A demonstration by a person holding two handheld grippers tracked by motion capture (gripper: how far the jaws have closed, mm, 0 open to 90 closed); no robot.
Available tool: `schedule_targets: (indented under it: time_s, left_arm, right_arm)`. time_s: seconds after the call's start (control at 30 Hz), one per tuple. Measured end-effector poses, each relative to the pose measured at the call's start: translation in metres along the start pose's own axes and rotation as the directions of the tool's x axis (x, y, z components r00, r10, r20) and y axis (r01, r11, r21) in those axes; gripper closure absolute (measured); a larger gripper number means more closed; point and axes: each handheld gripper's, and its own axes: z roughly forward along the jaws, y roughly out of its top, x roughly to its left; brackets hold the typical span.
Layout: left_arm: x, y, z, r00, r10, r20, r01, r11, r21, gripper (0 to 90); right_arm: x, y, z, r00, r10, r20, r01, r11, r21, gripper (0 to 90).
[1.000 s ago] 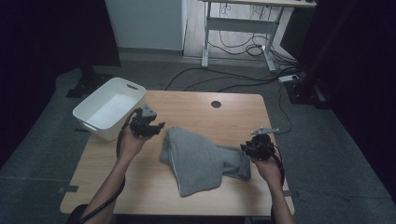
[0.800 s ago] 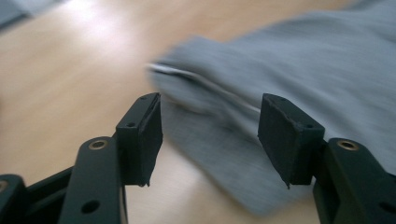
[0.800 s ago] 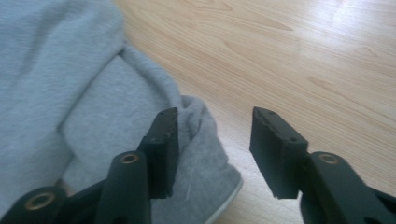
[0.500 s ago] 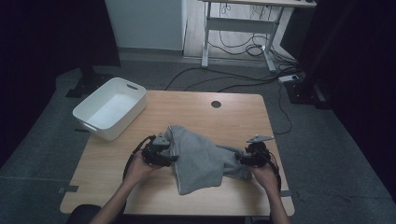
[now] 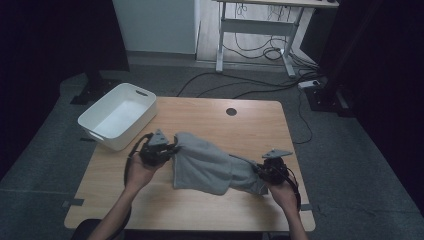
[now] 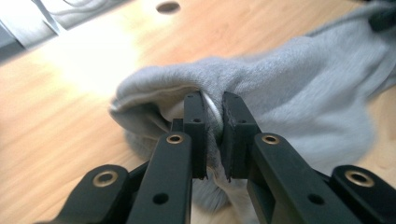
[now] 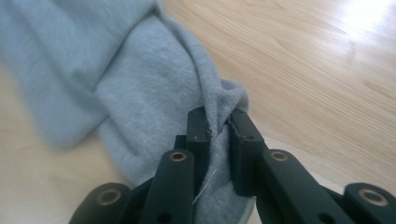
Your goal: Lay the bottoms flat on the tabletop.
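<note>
Black two-jaw grippers (image 5: 172,149), brass-coloured pivot pins, grey triangular top plates, seemingly bare forearms

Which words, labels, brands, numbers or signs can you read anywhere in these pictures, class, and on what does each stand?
None can be read: the grey cloth, the white bin, the wooden table and both grippers, left and right, bear no legible writing.
</note>
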Motion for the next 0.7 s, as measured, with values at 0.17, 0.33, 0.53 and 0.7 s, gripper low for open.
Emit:
schedule_targets:
  time_s: [0.17, 0.33, 0.53, 0.7]
  left_arm:
    - [0.002, -0.044, -0.044, 0.999, -0.04, 0.021, 0.039, 0.9971, 0.066, 80.7]
    - [0.012, -0.103, -0.056, 0.9942, -0.107, 0.013, 0.102, 0.978, 0.182, 69.0]
    - [0.036, -0.094, -0.048, 0.9902, -0.139, -0.014, 0.139, 0.9829, 0.12, 40.9]
    - [0.044, -0.073, -0.006, 0.9931, -0.108, -0.048, 0.113, 0.9829, 0.145, 36.8]
  right_arm:
    - [0.023, -0.012, -0.007, 0.9973, -0.045, -0.059, 0.046, 0.999, 0.019, 73.9]
    - [0.03, -0.022, -0.011, 0.9948, -0.051, -0.088, 0.054, 0.998, 0.034, 54.9]
    - [0.024, 0.005, -0.007, 0.9977, -0.024, -0.064, 0.022, 0.999, -0.023, 43.6]
    - [0.028, 0.034, 0.03, 0.9968, -0.056, -0.058, 0.057, 0.998, 0.019, 41.2]
